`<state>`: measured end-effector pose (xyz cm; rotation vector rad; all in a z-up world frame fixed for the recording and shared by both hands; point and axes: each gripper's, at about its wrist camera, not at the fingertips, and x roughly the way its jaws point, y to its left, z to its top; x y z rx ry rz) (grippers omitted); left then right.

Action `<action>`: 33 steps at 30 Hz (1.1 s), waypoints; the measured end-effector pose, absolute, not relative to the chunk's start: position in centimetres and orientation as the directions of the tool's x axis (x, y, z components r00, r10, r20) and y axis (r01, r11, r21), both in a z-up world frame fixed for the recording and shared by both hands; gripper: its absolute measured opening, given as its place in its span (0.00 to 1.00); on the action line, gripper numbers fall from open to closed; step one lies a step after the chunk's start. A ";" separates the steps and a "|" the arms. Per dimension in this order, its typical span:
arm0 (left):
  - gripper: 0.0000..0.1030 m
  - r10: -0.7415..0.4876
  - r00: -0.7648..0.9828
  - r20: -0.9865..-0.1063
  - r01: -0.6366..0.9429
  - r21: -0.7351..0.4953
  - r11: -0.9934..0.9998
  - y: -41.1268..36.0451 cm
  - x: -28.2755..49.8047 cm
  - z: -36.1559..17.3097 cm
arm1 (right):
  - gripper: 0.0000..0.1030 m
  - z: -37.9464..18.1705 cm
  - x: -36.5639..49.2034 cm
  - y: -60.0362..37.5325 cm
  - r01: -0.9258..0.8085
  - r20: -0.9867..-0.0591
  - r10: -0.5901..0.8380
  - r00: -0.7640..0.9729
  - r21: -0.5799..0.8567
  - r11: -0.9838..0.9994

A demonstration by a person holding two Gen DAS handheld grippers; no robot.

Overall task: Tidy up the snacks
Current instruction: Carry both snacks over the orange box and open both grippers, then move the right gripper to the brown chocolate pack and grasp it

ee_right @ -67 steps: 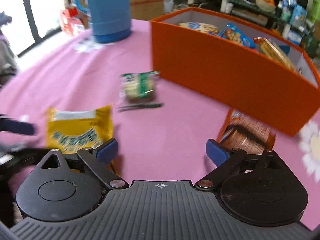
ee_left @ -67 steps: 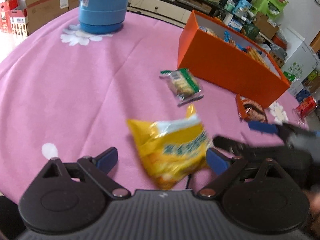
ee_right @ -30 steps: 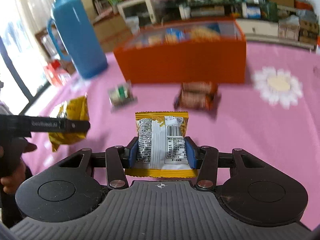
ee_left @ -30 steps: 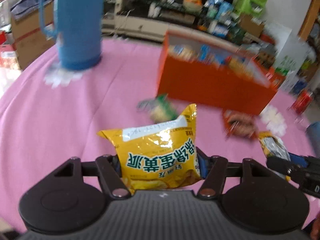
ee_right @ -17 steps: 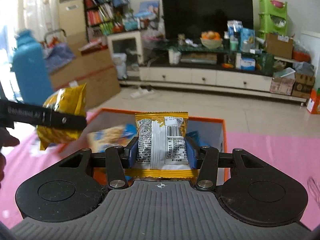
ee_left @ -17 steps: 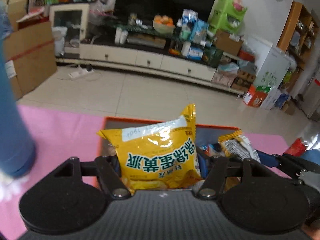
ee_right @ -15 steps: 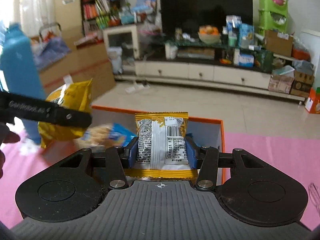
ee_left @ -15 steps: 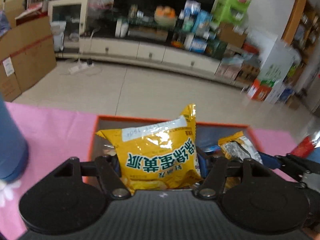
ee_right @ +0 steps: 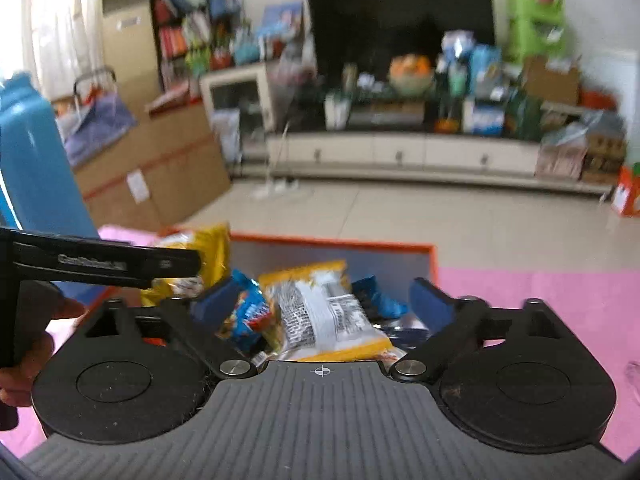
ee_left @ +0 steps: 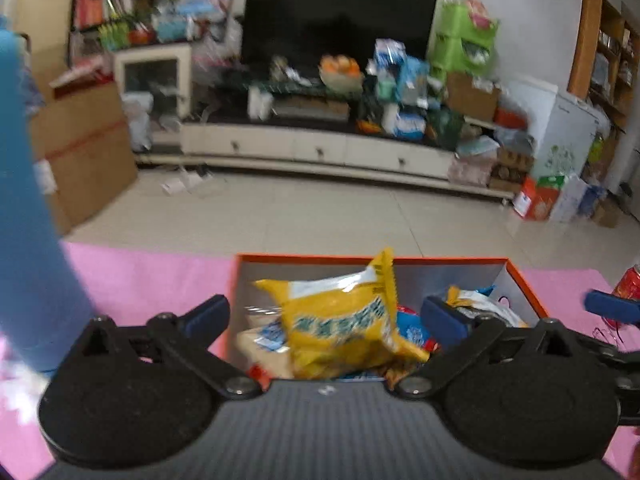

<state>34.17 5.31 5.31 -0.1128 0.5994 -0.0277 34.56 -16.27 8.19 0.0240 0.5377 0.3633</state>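
Note:
The orange snack box (ee_left: 528, 280) stands on the pink tablecloth, holding several packets. Over it my left gripper (ee_left: 326, 316) has its jaws opening wide; the yellow snack bag (ee_left: 340, 320) sits loose between the pads and tilts down onto the packets in the box. In the right wrist view my right gripper (ee_right: 322, 302) also hangs over the box (ee_right: 432, 264), jaws opening. The yellow and silver packet (ee_right: 320, 312) lies free between its fingers, slanting into the box. The left gripper's arm (ee_right: 100, 266) crosses at the left, with the yellow bag (ee_right: 208, 248) behind it.
A tall blue thermos (ee_left: 28, 240) stands on the tablecloth (ee_left: 140, 276) left of the box, close to my left gripper. A red can (ee_left: 628, 288) sits at the table's right edge. A person's hand (ee_right: 28, 352) holds the left tool. Beyond the table lie the floor and a cluttered TV cabinet.
Both grippers carried their packets from above the table to over the orange box. Both sets of jaws have sprung apart, and the yellow bag and the silver packet have dropped out of the grip.

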 end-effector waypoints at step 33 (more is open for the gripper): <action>0.97 -0.093 0.677 -0.730 0.105 -0.029 0.994 9.8 27.9 -5.6 | 0.94 -0.6 26.4 -13.7 -0.323 -0.699 0.336 0.631 0.157 0.933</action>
